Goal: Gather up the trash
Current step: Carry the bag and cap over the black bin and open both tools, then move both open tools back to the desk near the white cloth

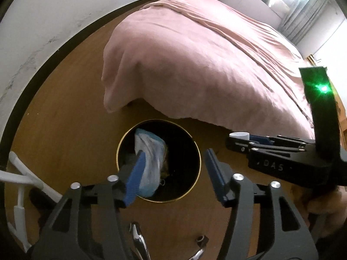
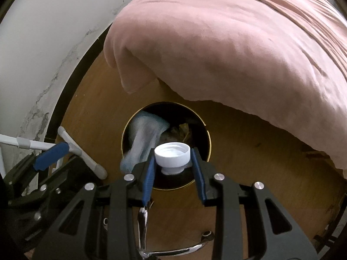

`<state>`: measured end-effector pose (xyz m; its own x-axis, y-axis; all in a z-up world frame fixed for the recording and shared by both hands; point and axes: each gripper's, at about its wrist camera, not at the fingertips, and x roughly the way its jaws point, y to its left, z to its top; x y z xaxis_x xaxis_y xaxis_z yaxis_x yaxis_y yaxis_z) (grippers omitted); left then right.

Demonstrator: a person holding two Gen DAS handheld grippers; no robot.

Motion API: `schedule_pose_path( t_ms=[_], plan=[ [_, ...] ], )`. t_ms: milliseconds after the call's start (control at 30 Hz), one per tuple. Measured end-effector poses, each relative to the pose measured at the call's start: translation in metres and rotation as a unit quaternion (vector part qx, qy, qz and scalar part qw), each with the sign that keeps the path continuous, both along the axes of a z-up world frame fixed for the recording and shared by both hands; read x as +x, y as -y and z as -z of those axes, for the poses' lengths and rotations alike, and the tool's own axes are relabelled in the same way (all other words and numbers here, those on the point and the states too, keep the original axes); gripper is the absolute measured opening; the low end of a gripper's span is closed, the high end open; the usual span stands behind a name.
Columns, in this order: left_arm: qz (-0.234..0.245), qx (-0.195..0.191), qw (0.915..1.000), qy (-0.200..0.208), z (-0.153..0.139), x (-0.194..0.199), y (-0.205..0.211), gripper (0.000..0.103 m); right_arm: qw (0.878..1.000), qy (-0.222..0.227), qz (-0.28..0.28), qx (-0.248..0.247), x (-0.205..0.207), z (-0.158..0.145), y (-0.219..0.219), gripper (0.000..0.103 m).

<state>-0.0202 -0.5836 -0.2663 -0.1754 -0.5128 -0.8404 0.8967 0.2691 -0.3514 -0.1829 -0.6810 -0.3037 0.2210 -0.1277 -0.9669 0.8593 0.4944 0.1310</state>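
Only one readable mark — raised letters "DAS" on the black body of the right gripper, seen in the left wrist view, side face near the hinge. A dot or small mark sits before the "D", too faint to read. Right wrist view: no text, labels, nos. or signs legible.

My right hand-held gripper pinches a white bottle cap between its blue pads, directly over the round dark bin on the wooden floor. A bluish crumpled wrapper lies inside; pink bedding overhangs behind.
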Motion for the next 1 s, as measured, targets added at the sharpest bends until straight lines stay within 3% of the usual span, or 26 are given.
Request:
schedule_pose_path(
  t_ms=[400, 433, 500, 667, 800, 900, 1000],
  plan=[
    [-0.008, -0.014, 0.9993, 0.034, -0.034, 0.004, -0.020, 0.070, 1.000, 0.005, -0.008, 0.000, 0.006, -0.002, -0.002, 0.034],
    [-0.010, -0.016, 0.9992, 0.035, -0.038, 0.005, -0.022, 0.071, 1.000, 0.006, -0.007, 0.001, 0.005, -0.002, -0.005, 0.037],
    [-0.011, -0.020, 0.9990, 0.040, -0.046, 0.004, -0.026, 0.073, 1.000, 0.007, -0.005, -0.004, 0.004, -0.004, -0.006, 0.060],
    [-0.011, -0.036, 0.9981, 0.048, -0.071, 0.002, -0.039, 0.079, 1.000, 0.014, -0.001, -0.021, 0.003, -0.015, -0.008, 0.063],
    [-0.010, -0.058, 0.9962, 0.065, -0.104, -0.001, -0.056, 0.086, 0.999, 0.020, -0.001, -0.047, 0.003, -0.035, -0.014, 0.063],
    [-0.026, -0.063, 0.9922, 0.105, -0.138, 0.001, -0.079, 0.090, 0.995, 0.027, -0.020, -0.091, 0.012, -0.068, -0.028, 0.064],
    [-0.060, -0.070, 0.9895, 0.111, -0.175, 0.020, -0.124, 0.092, 0.991, 0.050, -0.044, -0.117, 0.027, -0.103, -0.045, 0.067]
  ],
)
